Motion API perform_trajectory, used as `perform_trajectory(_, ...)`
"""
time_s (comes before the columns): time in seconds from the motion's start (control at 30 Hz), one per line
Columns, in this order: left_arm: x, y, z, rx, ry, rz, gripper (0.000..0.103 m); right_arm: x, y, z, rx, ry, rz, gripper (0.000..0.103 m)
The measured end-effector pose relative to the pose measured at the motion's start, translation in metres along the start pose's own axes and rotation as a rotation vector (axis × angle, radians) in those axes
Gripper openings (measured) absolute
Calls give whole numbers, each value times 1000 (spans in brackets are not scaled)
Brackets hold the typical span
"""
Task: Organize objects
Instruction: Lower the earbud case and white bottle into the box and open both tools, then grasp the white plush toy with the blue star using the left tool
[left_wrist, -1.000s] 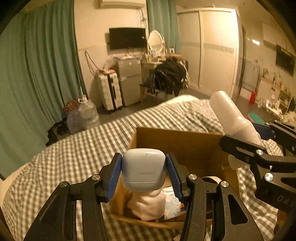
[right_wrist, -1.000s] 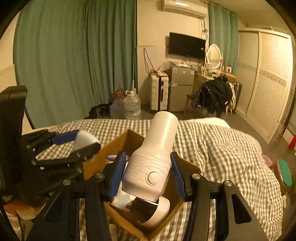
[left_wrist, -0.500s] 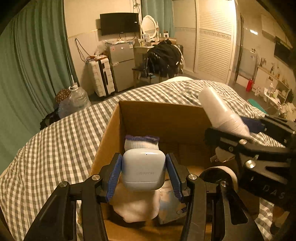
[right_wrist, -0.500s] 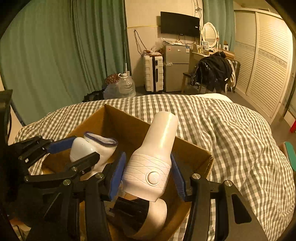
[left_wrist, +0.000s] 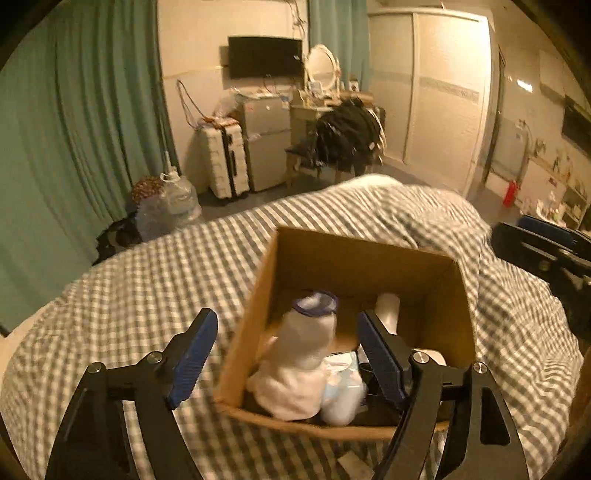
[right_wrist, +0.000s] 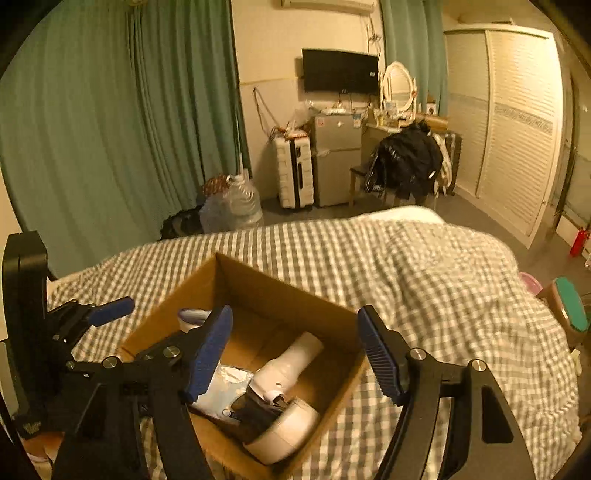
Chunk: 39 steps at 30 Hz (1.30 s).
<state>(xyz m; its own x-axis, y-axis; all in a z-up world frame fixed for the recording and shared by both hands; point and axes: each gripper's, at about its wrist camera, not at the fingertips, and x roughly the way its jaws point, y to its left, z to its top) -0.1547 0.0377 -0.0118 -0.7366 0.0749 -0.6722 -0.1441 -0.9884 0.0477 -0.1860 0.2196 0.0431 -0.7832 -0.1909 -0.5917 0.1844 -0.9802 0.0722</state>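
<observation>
An open cardboard box (left_wrist: 354, 258) sits on the checked bed; it also shows in the right wrist view (right_wrist: 266, 288). Inside lie a white sock with a blue cuff (left_wrist: 306, 339), a pale plastic packet (left_wrist: 343, 387) and a white hair dryer (right_wrist: 284, 373). The earbud case is not visible. My left gripper (left_wrist: 288, 354) is open and empty just above the box's near left corner. My right gripper (right_wrist: 295, 350) is open and empty above the box, over the hair dryer.
The grey-and-white checked bedspread (right_wrist: 424, 266) surrounds the box. Beyond the bed stand a white suitcase (right_wrist: 293, 171), a small fridge (right_wrist: 336, 158), a chair draped with black clothes (right_wrist: 406, 162) and water jugs (right_wrist: 232, 203). Green curtains (right_wrist: 110, 129) hang at left.
Both grippers have opened. The earbud case has left my left gripper and the hair dryer has dropped from my right gripper into the box. Both grippers have pulled back and up.
</observation>
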Motion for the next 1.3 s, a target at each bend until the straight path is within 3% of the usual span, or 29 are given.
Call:
perform_trajectory(0.23, -79, 21, -13, -54, -93, 79, 91, -72, 17, 2, -83, -59, -13, 72)
perform_trajectory(0.37, -111, 21, -38, -67, -134, 118, 94, -101, 29, -13, -133, -64, -4, 72)
perform_trajectory(0.47, -119, 21, -66, -80, -121, 148, 94, -113, 38, -32, -171, -49, 5, 72)
perform_trajectory(0.7, -99, 7, -135, -81, -10, 172, 94, -99, 52, -98, -241, 71, 16, 72)
perform_trajectory(0.93, -71, -15, -187, -61, 80, 125, 94, -59, 42, -158, -189, 208, 1, 72)
perform_trajectory(1.3, -37, -71, -247, 90, 202, 19, 94, -35, 32, -179, -143, 271, -26, 72)
